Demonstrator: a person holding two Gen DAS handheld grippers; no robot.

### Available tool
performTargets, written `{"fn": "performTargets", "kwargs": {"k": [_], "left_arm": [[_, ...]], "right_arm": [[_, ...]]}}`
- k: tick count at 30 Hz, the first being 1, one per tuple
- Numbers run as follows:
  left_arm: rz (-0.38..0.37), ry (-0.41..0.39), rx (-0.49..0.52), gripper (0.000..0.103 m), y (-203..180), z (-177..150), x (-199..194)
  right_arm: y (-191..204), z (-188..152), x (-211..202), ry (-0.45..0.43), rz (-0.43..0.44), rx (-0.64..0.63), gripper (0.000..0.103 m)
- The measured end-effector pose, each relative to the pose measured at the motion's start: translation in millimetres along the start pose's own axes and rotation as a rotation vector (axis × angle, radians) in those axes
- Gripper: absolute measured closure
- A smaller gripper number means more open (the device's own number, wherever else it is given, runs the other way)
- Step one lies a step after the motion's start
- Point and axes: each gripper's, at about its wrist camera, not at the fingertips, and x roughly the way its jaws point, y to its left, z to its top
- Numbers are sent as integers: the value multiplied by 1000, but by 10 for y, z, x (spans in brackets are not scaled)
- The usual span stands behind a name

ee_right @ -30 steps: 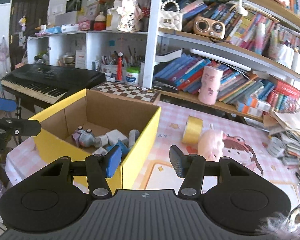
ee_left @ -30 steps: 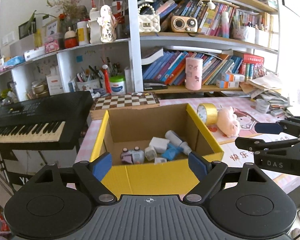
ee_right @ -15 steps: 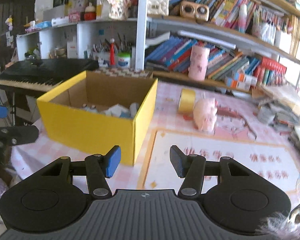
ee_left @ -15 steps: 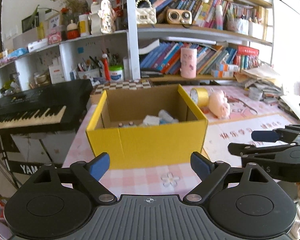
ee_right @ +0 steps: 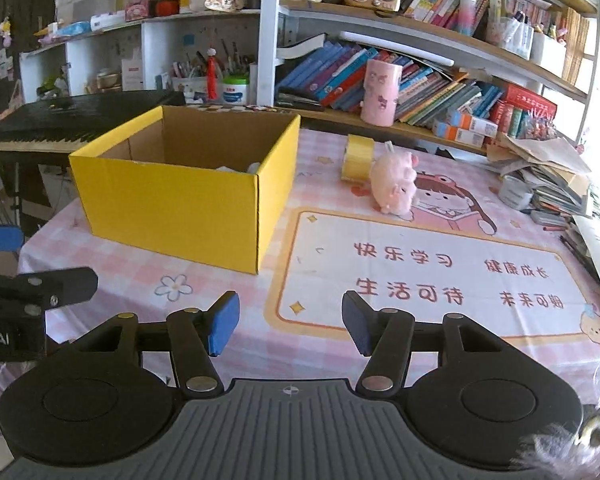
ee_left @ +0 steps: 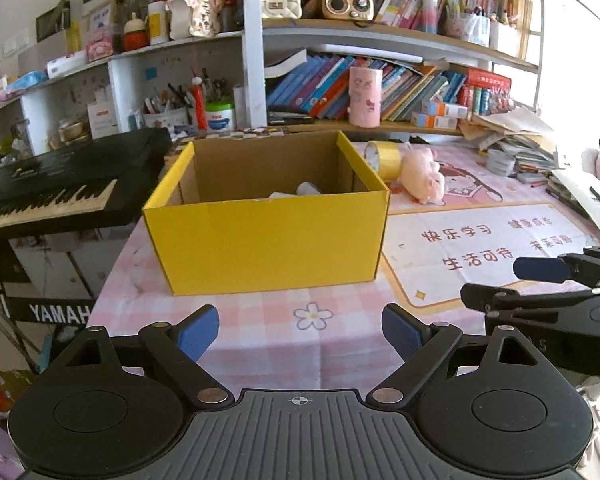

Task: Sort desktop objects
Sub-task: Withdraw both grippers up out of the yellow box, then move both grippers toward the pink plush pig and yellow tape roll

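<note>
A yellow cardboard box [ee_left: 266, 240] stands on the pink checked tablecloth; only the tops of a few small white items show inside it. It also shows in the right wrist view [ee_right: 168, 204]. A yellow tape roll [ee_left: 384, 154] [ee_right: 358, 157] and a pink plush pig [ee_left: 422, 178] [ee_right: 394, 186] lie behind and right of the box. My left gripper [ee_left: 300, 330] is open and empty, low in front of the box. My right gripper [ee_right: 288, 322] is open and empty, over the front of the table, right of the box.
A printed desk mat [ee_right: 440, 272] covers the table's right half. A black keyboard [ee_left: 48, 188] stands to the left. Shelves of books [ee_right: 400, 76] and a pink cup [ee_right: 378, 92] line the back. Paper stacks [ee_right: 540, 184] sit at the right edge.
Both grippers have pulled back and down from above the box to the table's front. The box now looks farther off and its contents are mostly hidden. Both stay open.
</note>
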Motion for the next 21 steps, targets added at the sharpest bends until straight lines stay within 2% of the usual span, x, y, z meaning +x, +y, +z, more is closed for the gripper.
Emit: {"fn": "performTargets", "kwargs": {"k": [12,21], "left_arm": [[-113,27,97,11,-307,-19,81],[-151,44,129,11,-428,-6,147]], "right_arm": [[-149,-152,-77,49,-60,43,41],[-212,-202,-65,80,-88,55,39]]}}
